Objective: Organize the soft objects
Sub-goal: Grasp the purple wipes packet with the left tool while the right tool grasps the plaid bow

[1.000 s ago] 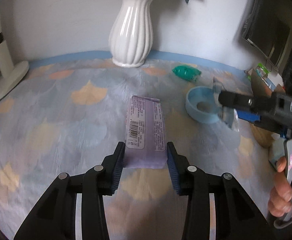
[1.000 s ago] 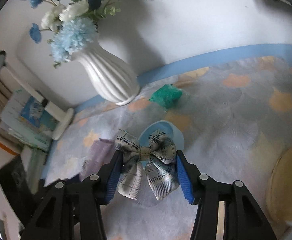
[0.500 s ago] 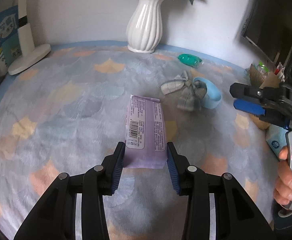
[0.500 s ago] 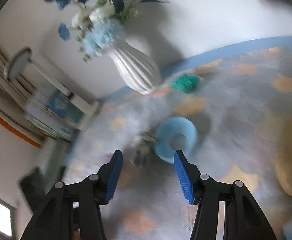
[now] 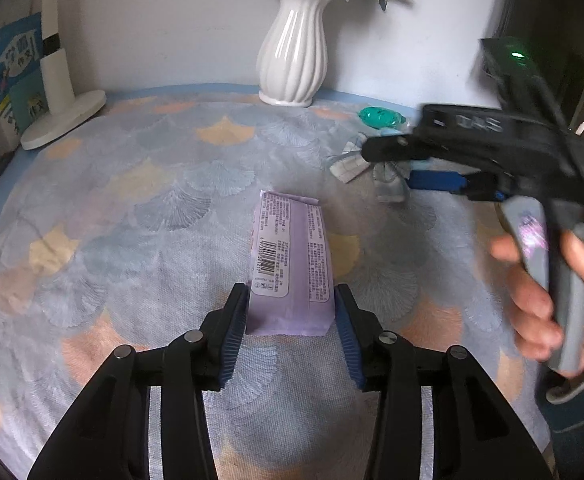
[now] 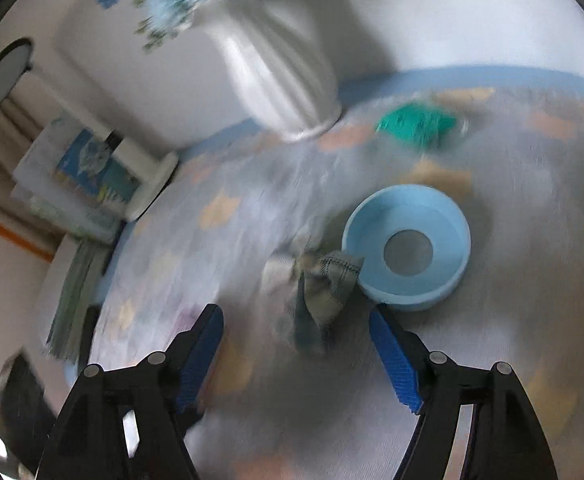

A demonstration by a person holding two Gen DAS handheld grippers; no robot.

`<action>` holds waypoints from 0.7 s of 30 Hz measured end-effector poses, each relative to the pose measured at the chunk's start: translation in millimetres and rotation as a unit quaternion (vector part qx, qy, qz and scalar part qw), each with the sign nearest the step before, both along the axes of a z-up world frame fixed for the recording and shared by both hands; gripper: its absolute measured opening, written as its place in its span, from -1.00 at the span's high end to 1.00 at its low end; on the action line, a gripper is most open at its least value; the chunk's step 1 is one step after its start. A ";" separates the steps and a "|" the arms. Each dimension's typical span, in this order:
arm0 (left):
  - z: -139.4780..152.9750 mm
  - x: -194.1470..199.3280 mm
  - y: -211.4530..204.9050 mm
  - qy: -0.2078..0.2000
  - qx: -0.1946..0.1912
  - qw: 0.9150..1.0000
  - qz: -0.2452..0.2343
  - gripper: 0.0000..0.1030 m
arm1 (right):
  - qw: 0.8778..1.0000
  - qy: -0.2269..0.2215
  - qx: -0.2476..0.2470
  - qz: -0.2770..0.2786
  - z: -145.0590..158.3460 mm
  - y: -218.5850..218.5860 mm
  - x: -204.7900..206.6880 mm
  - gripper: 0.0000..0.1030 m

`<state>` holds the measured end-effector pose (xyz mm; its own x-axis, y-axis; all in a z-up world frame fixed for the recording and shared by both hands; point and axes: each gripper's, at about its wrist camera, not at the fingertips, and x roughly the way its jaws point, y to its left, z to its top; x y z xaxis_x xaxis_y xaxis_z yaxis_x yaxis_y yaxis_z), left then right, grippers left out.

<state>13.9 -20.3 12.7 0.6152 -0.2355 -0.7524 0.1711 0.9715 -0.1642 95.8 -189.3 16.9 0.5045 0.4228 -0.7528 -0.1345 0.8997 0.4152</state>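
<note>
Only the left wrist view shows the purple packet [image 5: 289, 268]: it lies flat on the patterned cloth [image 5: 139, 216] with its long axis running straight away from the left gripper [image 5: 290, 322], whose pads clamp its near end. That view also catches a hand [image 5: 552, 292] holding the right gripper [image 5: 396, 164] above the plaid bow [image 5: 372, 172]. Only the right wrist view, which is blurred, shows the blue bowl [image 6: 408, 248] clearly, standing upright with the bow [image 6: 320, 280] crumpled against its left side. The right gripper [image 6: 296, 354] has just been opening; its jaws stand wide with nothing between them, the bow lying on the cloth beyond the tips.
</note>
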 end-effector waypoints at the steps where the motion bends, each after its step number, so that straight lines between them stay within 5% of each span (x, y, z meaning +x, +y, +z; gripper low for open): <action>1: 0.1 0.2 0.4 0.000 0.000 1.000 0.000 0.19 | 1.000 -0.002 -0.012 -0.014 -0.4 -1.5 7.2 -0.48; 3: 0.2 0.0 0.3 0.000 0.002 1.000 0.001 0.19 | 1.000 -0.001 -0.004 -0.018 -2.3 -0.1 14.8 -0.74; 5: 0.7 -0.7 -2.2 0.001 0.008 1.000 -0.002 0.10 | 1.000 -0.014 -0.011 -0.017 -1.0 8.3 13.4 -0.74; 9: 1.7 -0.4 -12.2 0.003 0.036 0.999 -0.008 -0.49 | 0.997 -0.024 -0.073 -0.027 -3.1 29.9 17.5 -0.76; 10: 1.7 1.9 -14.6 0.005 0.049 0.999 -0.004 -0.49 | 0.995 -0.026 -0.082 -0.039 -3.6 33.4 18.3 -0.75; 13: 1.7 11.2 -20.8 0.008 0.070 0.998 0.006 -0.48 | 0.989 -0.031 -0.122 -0.074 -3.8 41.1 19.9 -0.23; 14: 1.7 15.1 -21.6 0.011 0.077 0.997 0.013 -0.46 | 0.985 -0.036 -0.148 -0.081 -4.3 45.3 19.8 -0.02; 16: 2.4 18.9 -22.8 0.007 0.089 0.996 0.018 0.12 | 0.982 -0.045 -0.168 -0.073 -4.0 47.4 16.9 0.33; 17: 3.3 20.6 -22.4 0.006 0.087 0.996 0.016 0.22 | 0.985 -0.046 -0.151 -0.064 -1.6 44.4 13.1 0.42; 19: 4.6 19.3 -18.6 0.005 0.078 0.997 0.020 0.26 | 0.995 -0.046 -0.084 -0.038 5.2 34.1 1.1 0.42; 21: 5.2 14.6 -17.7 -0.001 0.075 0.997 0.023 0.31 | 0.995 -0.057 -0.075 -0.021 12.9 30.8 -14.6 0.42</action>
<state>28.5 -37.9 18.0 0.6246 -0.0918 -0.7756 0.1265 0.9918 -0.0156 81.2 -158.4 29.8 0.6052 0.2877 -0.7423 -0.1347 0.9560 0.2607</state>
